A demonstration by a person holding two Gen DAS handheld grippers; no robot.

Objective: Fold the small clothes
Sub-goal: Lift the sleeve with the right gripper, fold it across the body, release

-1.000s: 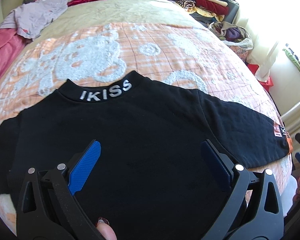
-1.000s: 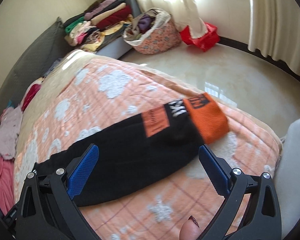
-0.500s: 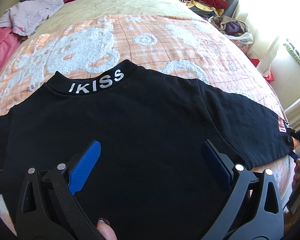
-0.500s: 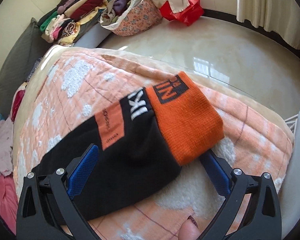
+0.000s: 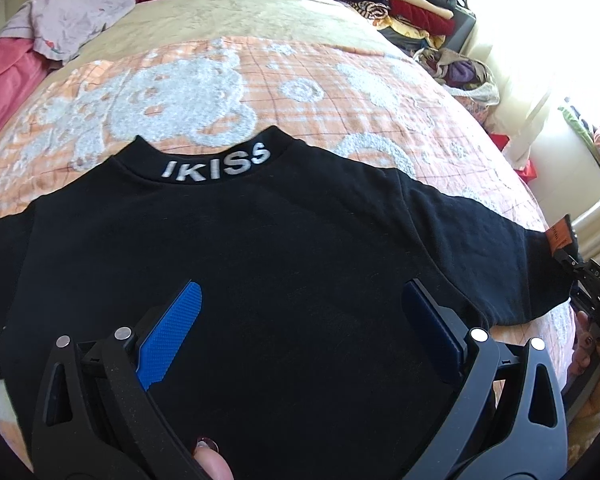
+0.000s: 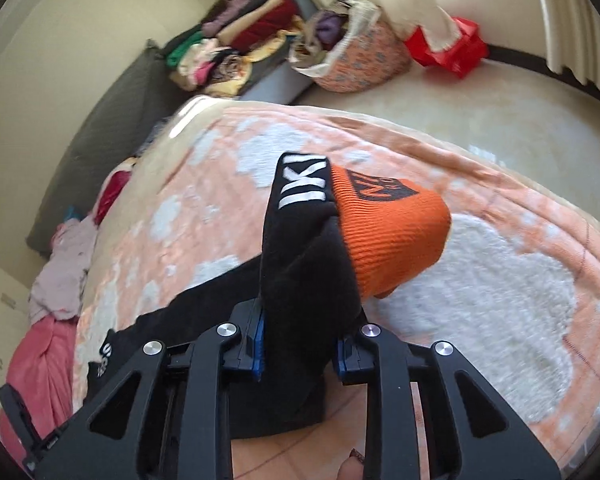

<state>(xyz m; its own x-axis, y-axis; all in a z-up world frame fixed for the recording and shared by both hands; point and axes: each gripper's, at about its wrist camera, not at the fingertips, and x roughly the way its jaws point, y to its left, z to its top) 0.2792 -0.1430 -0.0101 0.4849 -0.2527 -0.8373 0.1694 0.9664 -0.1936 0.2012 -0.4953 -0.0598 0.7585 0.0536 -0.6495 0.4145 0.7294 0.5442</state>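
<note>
Covering the bed, an orange blanket bears the black top; right gripper just clamped its sleeve, left gripper spread wide.

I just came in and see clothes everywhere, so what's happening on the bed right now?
A person with a gripper in each hand is folding a black sweatshirt spread flat on the orange blanket. The right gripper has just been closing and now pinches the sleeve near its orange cuff, bunching the cloth up between its pads. The left gripper hangs open over the sweatshirt's body, holding nothing. No fold is made yet.
</note>
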